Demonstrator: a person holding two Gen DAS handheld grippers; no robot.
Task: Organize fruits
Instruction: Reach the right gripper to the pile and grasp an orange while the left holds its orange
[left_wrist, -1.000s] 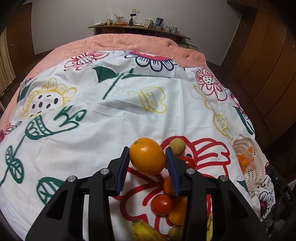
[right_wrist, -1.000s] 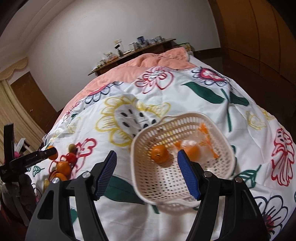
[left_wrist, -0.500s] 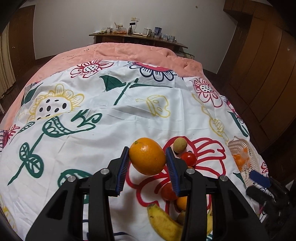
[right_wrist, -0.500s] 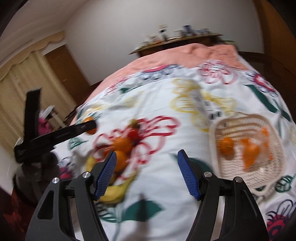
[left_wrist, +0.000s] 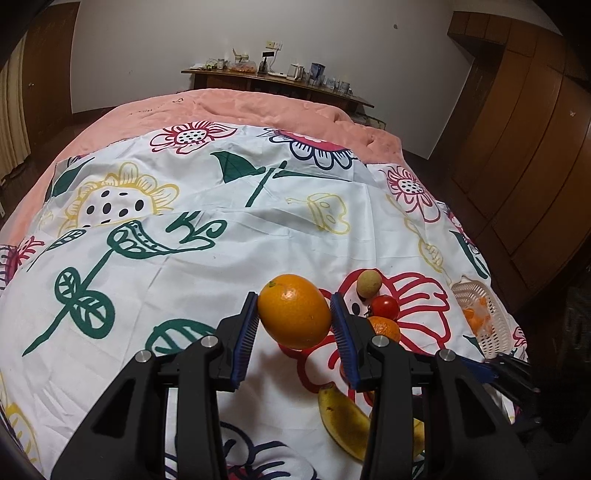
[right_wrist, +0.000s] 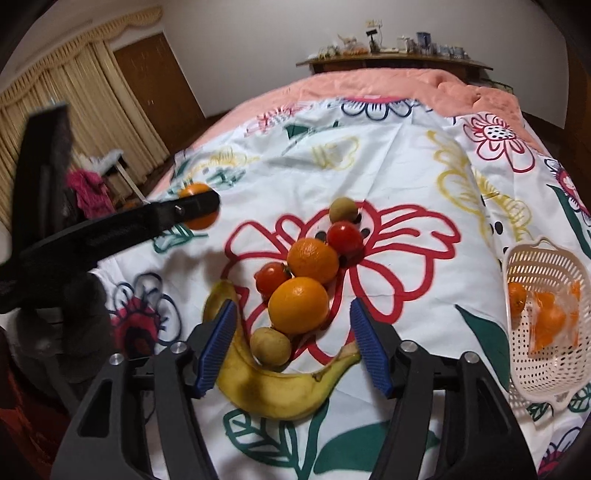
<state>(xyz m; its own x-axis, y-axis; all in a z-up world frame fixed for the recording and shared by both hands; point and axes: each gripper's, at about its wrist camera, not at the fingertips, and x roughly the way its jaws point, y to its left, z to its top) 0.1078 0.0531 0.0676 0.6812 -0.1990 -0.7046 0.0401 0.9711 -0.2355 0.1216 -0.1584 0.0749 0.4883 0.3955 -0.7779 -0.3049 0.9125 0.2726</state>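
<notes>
My left gripper (left_wrist: 293, 321) is shut on a large orange (left_wrist: 294, 315), held above the flowered sheet to the left of the fruit pile. The right wrist view shows that held orange (right_wrist: 195, 212) at the left. My right gripper (right_wrist: 291, 314) hovers over the pile with its jaws closing. A second orange (right_wrist: 298, 304) lies between the blue pads (right_wrist: 218, 347), which do not touch it. Around it lie a mandarin (right_wrist: 313, 260), two tomatoes (right_wrist: 345, 238), two small brownish fruits (right_wrist: 269, 347) and a banana (right_wrist: 273, 387).
A white perforated basket (right_wrist: 528, 384) with orange pieces in a clear bag sits at the sheet's right edge, also in the left wrist view as the basket (left_wrist: 469, 291). A pink blanket (left_wrist: 258, 107) covers the far bed. Wooden wardrobes (left_wrist: 535, 147) stand on the right.
My right gripper swung left from above the basket to above the fruit pile, and its jaws narrowed. The left gripper drifted a little with the orange still in its grip.
</notes>
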